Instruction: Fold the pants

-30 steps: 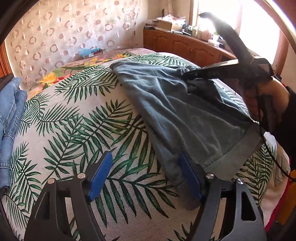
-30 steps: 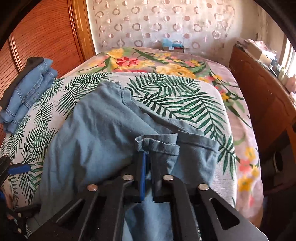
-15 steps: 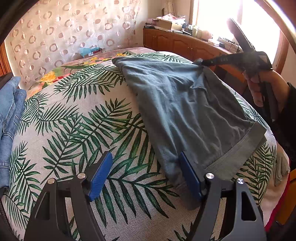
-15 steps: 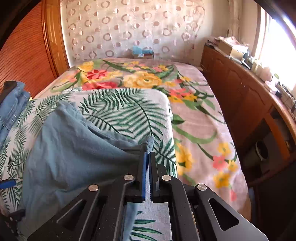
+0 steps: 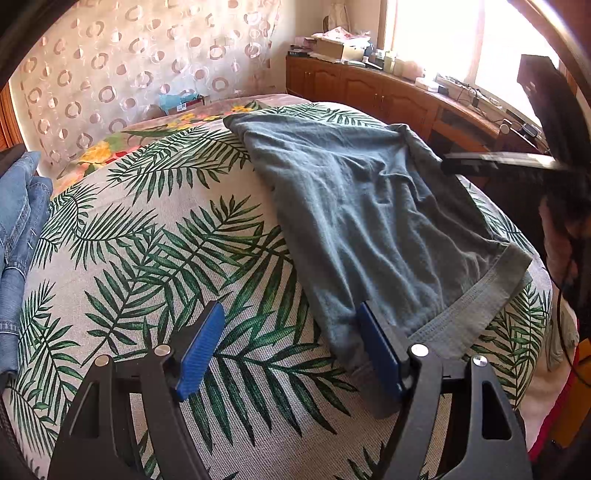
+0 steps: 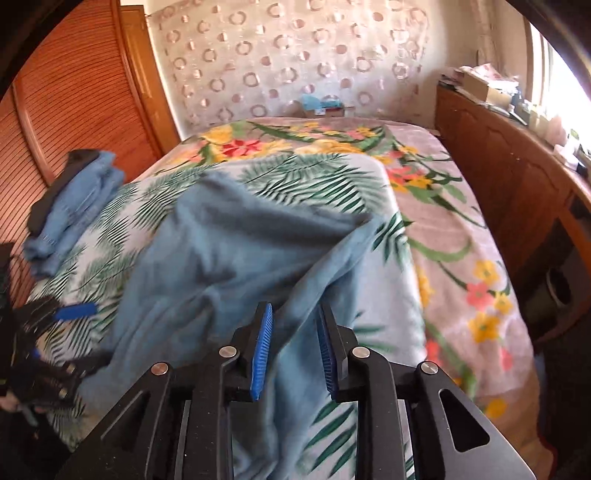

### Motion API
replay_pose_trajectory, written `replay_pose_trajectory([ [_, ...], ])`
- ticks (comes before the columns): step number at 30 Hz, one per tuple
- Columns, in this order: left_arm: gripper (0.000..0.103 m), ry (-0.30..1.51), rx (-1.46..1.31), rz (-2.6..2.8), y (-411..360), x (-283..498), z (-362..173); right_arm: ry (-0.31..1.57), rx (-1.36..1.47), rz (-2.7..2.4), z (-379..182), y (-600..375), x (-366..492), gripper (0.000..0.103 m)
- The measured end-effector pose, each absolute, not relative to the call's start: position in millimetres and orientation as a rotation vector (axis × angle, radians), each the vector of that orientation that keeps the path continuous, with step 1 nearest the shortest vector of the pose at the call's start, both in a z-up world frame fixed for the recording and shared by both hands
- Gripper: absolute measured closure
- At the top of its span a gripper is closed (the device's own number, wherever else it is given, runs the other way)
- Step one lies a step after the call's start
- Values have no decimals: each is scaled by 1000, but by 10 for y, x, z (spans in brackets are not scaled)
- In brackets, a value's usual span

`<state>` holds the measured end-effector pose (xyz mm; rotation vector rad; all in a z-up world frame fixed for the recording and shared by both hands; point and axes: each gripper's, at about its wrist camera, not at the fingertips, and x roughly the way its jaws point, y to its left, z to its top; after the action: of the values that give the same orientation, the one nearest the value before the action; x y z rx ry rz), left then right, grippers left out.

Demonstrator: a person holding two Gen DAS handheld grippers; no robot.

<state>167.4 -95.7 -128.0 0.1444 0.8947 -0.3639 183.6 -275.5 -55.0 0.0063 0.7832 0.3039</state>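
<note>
- The grey-blue pants (image 5: 373,218) lie spread on the palm-leaf bedspread (image 5: 155,258).
- The left gripper (image 5: 291,350) is wide open, one pad beside the waistband corner.
- The right gripper (image 6: 293,347) is parted, gripping nothing, above the pants' edge.
- Folded jeans (image 6: 70,206) sit at the bedspread's far side.

This is a bedroom in a home. A bed (image 6: 436,236) fills most of both views, spread with a flowered blanket (image 6: 454,258) and, over that, a palm-leaf cover (image 5: 147,258). Behind the bed's far edge hangs a sheer curtain (image 6: 280,62) printed with rings. A slatted wooden wardrobe door (image 6: 70,99) stands along one side. Along the other side runs a low wooden cabinet (image 5: 373,92) under a bright window (image 5: 443,33), its top crowded with boxes and small household clutter (too small to name). Folded jeans (image 5: 18,229) lie stacked at the bed's left edge, and grey pants (image 5: 369,206) are spread on the cover.
</note>
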Motion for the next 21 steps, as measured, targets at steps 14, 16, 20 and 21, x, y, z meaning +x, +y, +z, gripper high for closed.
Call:
replay_pose_trajectory([
  [14, 27, 895, 144, -364, -958, 1674, -1277, 739, 30, 300, -575, -3058, 1240, 101],
  [16, 27, 895, 144, -364, -957, 1673, -1277, 762, 42, 288, -616, -3091, 1169, 101],
  [20, 27, 896, 143, -364, -956, 1672, -1277, 770, 21, 263, -640, -3061, 1014, 93],
  [21, 27, 896, 143, -364, -957, 1672, -1276, 763, 25, 260, -624, -3036, 982, 88],
])
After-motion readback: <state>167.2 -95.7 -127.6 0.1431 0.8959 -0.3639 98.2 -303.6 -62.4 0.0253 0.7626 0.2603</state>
